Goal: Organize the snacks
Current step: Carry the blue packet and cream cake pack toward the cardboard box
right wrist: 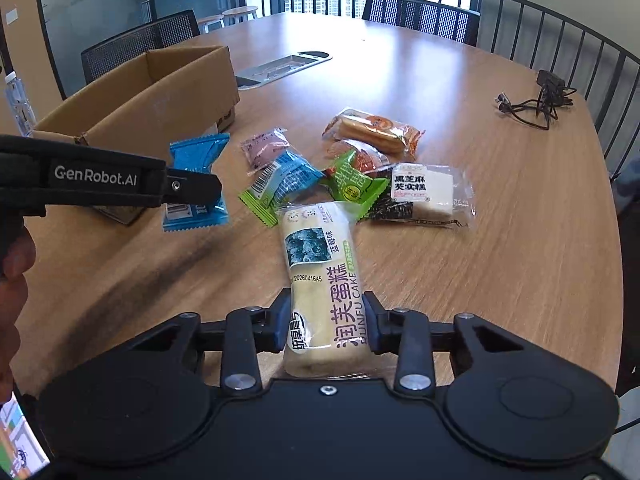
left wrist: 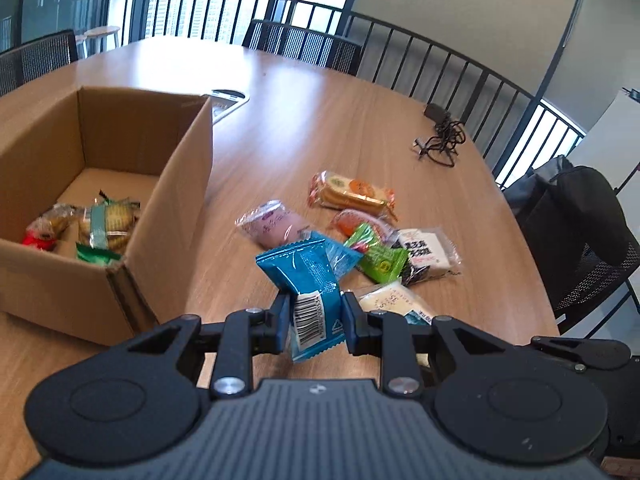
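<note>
My left gripper (left wrist: 316,304) is shut on a blue snack packet (left wrist: 304,272), held above the wooden table (left wrist: 280,128) just right of the open cardboard box (left wrist: 172,184). Several snacks lie inside the box. The right wrist view shows that left gripper (right wrist: 196,194) from the side with the blue packet (right wrist: 198,150) hanging in front of the box (right wrist: 160,96). My right gripper (right wrist: 326,312) is shut on a long white cake packet (right wrist: 320,264) lying on the table at the near edge of the snack pile.
Loose on the table are an orange cracker pack (right wrist: 376,128), a pink packet (right wrist: 264,146), a second blue packet (right wrist: 288,180), a green packet (right wrist: 352,184) and a black-and-white cake (right wrist: 420,192). A black cable (right wrist: 536,104) lies far right. Chairs ring the table.
</note>
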